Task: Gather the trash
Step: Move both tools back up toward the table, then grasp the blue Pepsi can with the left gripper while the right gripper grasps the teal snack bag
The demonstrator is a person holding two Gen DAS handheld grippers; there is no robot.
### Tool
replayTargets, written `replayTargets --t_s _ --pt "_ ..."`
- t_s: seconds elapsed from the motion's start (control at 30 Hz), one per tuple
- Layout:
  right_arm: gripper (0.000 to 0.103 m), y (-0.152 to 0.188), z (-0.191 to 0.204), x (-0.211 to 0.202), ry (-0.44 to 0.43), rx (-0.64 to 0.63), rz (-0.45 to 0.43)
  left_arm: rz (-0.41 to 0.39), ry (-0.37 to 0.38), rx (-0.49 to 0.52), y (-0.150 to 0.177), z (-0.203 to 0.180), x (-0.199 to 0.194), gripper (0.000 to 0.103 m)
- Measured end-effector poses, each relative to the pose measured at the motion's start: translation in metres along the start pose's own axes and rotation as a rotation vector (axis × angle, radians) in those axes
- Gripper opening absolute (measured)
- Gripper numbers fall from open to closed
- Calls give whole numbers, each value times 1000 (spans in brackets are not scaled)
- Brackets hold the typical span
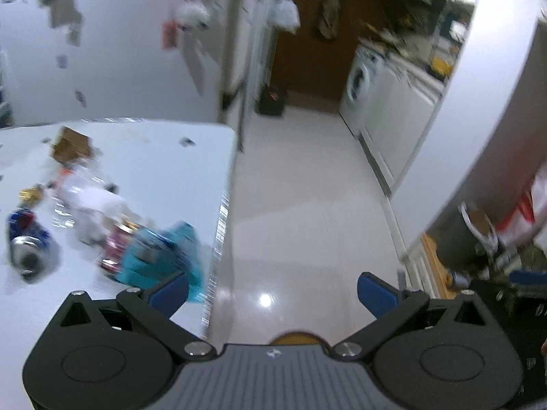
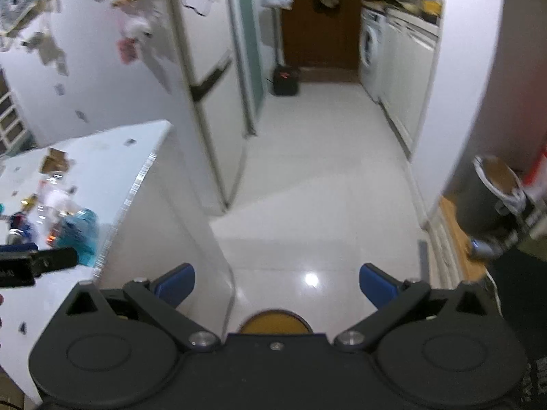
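Observation:
Trash lies on a white table (image 1: 154,171): a teal wrapper (image 1: 164,256), a pink can (image 1: 114,249), a blue can (image 1: 29,242), crumpled white paper (image 1: 92,205) and a brown cardboard scrap (image 1: 70,145). My left gripper (image 1: 273,294) is open and empty, over the table's right edge and the floor, with the teal wrapper just beyond its left finger. My right gripper (image 2: 277,283) is open and empty over the floor, right of the table (image 2: 112,171). The teal wrapper (image 2: 80,232) also shows at the left of the right wrist view. A dark bin (image 2: 485,198) stands at the right.
A white fridge (image 2: 205,68) stands behind the table. A tiled floor (image 2: 324,171) runs to a brown door, with a black box (image 2: 285,80) by it and a washing machine (image 2: 371,44) on the right. The bin (image 1: 465,235) stands by a grey wall.

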State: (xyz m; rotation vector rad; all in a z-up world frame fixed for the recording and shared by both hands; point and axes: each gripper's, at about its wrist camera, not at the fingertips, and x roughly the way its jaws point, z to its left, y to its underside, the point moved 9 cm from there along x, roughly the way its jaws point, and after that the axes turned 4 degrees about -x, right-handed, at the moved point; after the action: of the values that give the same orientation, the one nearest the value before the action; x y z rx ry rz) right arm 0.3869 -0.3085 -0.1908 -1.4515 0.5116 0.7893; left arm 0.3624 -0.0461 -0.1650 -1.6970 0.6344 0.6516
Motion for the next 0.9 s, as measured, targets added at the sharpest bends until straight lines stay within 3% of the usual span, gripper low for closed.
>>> replayTargets --t_s 0.17,0.33,0.77,0.9 --pt "103 -23 43 1 -44 -87 -30 -70 -41 -57 -18 44 -27 103" --pt "103 -41 95 4 -78 -129 -47 -88 -92 -95 -28 108 -39 103" --pt "103 -59 241 41 -112 -24 -84 -48 -123 -14 -61 287 -34 103" --pt "103 -54 274 60 -106 -1 -53 -54 -99 84 -72 318 -23 103"
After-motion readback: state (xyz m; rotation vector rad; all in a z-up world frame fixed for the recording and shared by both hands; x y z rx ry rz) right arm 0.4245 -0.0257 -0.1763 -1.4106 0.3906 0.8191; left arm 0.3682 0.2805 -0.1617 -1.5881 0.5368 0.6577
